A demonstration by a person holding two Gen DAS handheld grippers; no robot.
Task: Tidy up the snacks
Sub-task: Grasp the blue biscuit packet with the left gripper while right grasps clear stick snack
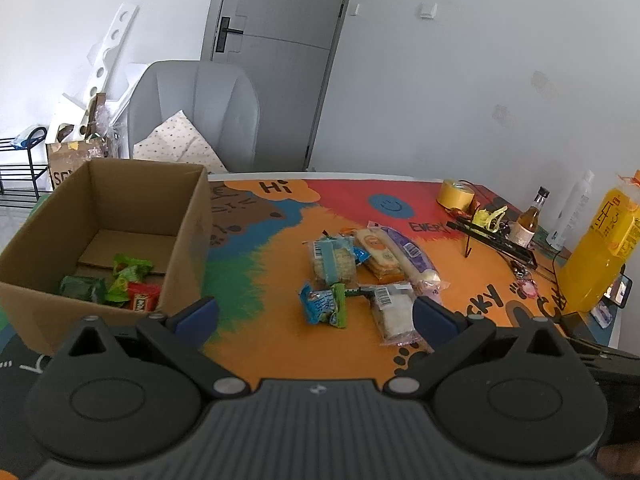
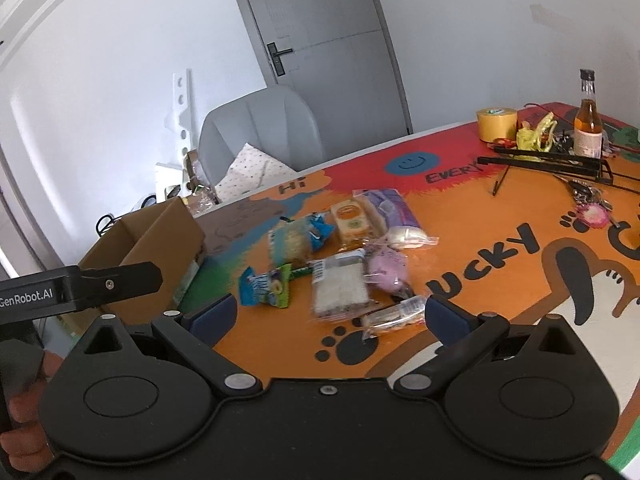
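An open cardboard box [image 1: 188, 216] stands at the table's left, holding green and red snack packets [image 1: 120, 286]. A loose pile of wrapped snacks [image 1: 360, 272] lies mid-table: a blue-green candy packet [image 1: 322, 304], rice cakes, an orange cracker pack [image 1: 378, 256] and a purple-wrapped roll. My left gripper [image 1: 316, 316] hovers open above the table in front of the pile, nothing between its fingers. In the right wrist view the same pile [image 2: 340, 256] lies ahead of my right gripper [image 2: 330, 314], open and empty, with a small clear packet [image 2: 394, 314] just before its fingers. The box [image 2: 160, 232] sits left.
A yellow juice bottle [image 1: 600, 252], a small glass bottle [image 2: 587, 120], a yellow tape roll [image 2: 496, 123], a black stand [image 2: 548, 162] and keys [image 2: 592, 212] crowd the table's right side. A grey chair [image 1: 192, 112] stands behind the box. The other gripper's handle [image 2: 80, 286] shows at left.
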